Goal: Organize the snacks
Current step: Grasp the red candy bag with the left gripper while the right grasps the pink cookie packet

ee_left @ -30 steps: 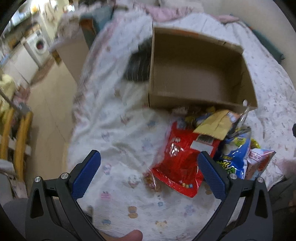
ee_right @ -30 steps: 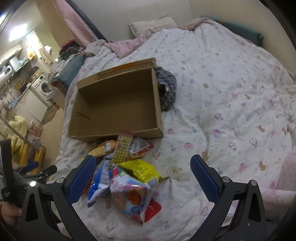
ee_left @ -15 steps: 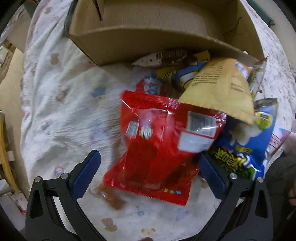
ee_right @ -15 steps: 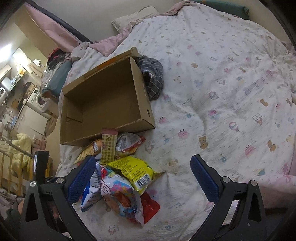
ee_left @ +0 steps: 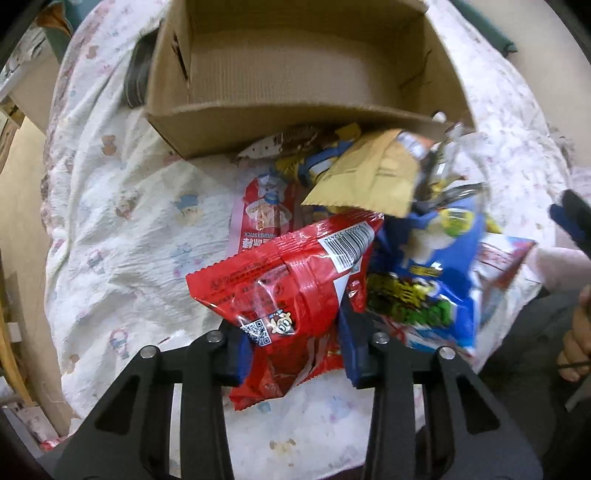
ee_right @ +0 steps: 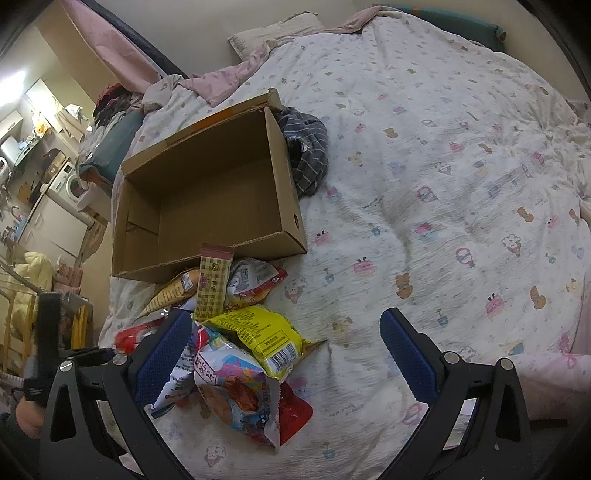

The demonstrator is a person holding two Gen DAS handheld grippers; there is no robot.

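A pile of snack packets lies on the bedspread in front of an empty cardboard box (ee_left: 258,122). My left gripper (ee_left: 295,343) points steeply down, and its jaws are closing on a red snack bag (ee_left: 291,280), which is crumpled between the blue pads. Behind that bag lie a pink-red stick packet (ee_left: 262,206), a tan packet (ee_left: 369,177) and a blue bag (ee_left: 436,258). My right gripper (ee_right: 284,354) hangs open above a yellow packet (ee_right: 258,336) and a colourful bag (ee_right: 232,391), holding nothing. The cardboard box (ee_right: 284,177) sits just beyond the pile.
A grey striped cloth (ee_right: 306,155) lies against the box's right side. A pillow (ee_right: 273,33) is at the bed's head. The bed edge and floor drop off left of the box. A person's hand (ee_left: 576,343) shows at the right.
My left gripper came down over the pile and its jaws went from wide apart to pinching the red bag, which now stands crumpled. The right gripper barely moved.
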